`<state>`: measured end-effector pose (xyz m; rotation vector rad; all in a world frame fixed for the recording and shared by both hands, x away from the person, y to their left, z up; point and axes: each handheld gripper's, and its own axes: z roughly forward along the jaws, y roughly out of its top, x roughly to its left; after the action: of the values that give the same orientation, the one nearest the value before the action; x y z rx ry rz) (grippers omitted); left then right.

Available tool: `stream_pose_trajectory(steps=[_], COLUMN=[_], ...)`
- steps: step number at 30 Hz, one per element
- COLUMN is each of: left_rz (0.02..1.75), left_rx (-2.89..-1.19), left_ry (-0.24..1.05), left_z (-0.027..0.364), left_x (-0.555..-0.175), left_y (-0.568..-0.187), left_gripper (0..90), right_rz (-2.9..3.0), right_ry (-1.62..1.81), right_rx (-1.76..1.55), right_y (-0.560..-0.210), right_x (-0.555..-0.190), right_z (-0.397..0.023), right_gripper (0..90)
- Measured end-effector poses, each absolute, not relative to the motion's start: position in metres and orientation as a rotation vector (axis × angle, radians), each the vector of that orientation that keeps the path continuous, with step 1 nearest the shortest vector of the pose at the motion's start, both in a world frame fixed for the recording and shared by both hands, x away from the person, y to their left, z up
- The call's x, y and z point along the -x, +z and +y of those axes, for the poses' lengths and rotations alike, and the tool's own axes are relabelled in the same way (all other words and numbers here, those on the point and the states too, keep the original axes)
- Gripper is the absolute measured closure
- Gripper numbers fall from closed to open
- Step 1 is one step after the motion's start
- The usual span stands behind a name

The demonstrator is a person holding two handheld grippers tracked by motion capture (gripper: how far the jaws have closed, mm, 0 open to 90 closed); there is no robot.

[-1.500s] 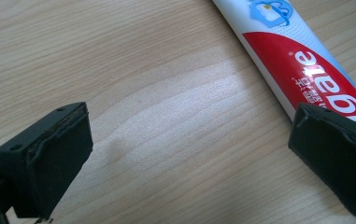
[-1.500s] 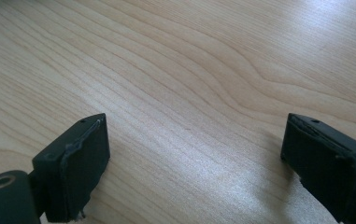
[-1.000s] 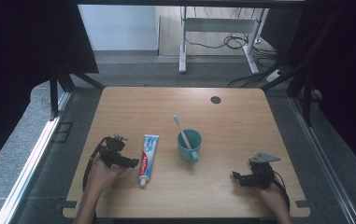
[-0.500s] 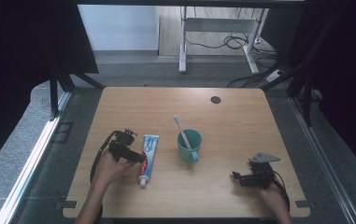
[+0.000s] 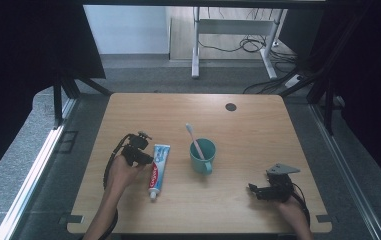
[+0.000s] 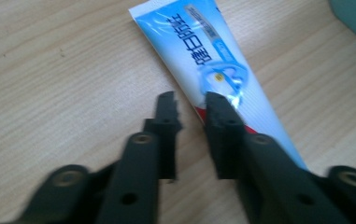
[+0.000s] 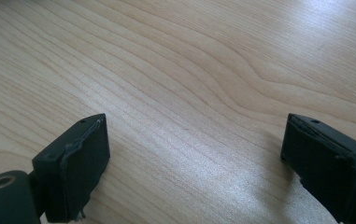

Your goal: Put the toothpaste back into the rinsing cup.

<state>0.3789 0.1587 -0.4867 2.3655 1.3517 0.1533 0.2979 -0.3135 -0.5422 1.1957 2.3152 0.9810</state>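
Toothpaste tube (image 5: 158, 164) flat on the table (image 5: 258, 125), left of centre, beside cup (image 5: 202, 156) with toothbrush (image 5: 194, 140). Left gripper (image 6: 190, 103) narrowly parted at the tube's edge, gripping nothing yet. Right gripper (image 7: 192, 154) wide open, empty, near front right corner. Nothing lifted; likely pickup pending.

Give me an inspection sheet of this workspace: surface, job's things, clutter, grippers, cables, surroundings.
Surface: light wooden table, with a dark round grommet near its far edge.
Job's things: toothpaste tube lying flat, cap toward the person; teal mug with a pink toothbrush standing in it.
Clutter: nothing seen.
Grippers: left gripper at the tube's edge, jaws narrowly apart, one jaw over the tube, not clamped; right gripper wide open over bare wood, near the table's right front.
Cables: a black cable loops from the left gripper; loose cables on the floor beyond.
Surroundings: grey floor, white desk frame, black curtains at both sides.
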Motion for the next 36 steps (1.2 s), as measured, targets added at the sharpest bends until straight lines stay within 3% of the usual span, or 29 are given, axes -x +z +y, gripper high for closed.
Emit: stream_pose_trajectory(steps=[1, 3, 22, 36], left_rz=[1.358, 1.363, 1.433, 1.333], left_rx=[-2.366, -2.369, -2.329, -2.349], left_ry=[0.156, 0.163, 0.091, 0.039], left_z=[0.159, 0.159, 0.155, 0.126], left_x=[-0.383, -0.385, -0.41, -0.415], left_y=[-0.489, -0.49, -0.509, -0.508], left_gripper=[88.2, 89.6, 89.8, 89.8], right_rz=[2.315, 2.315, 2.315, 2.315], right_ry=[0.981, 0.981, 0.981, 0.981], right_rx=[-1.198, -1.195, -1.195, -1.196], right_y=[-0.542, -0.542, -0.542, -0.542], right_x=[-0.298, -0.298, -0.298, -0.298], right_z=[-0.313, -0.313, -0.313, -0.313], right_gripper=[7.4, 7.4, 7.4, 7.4])
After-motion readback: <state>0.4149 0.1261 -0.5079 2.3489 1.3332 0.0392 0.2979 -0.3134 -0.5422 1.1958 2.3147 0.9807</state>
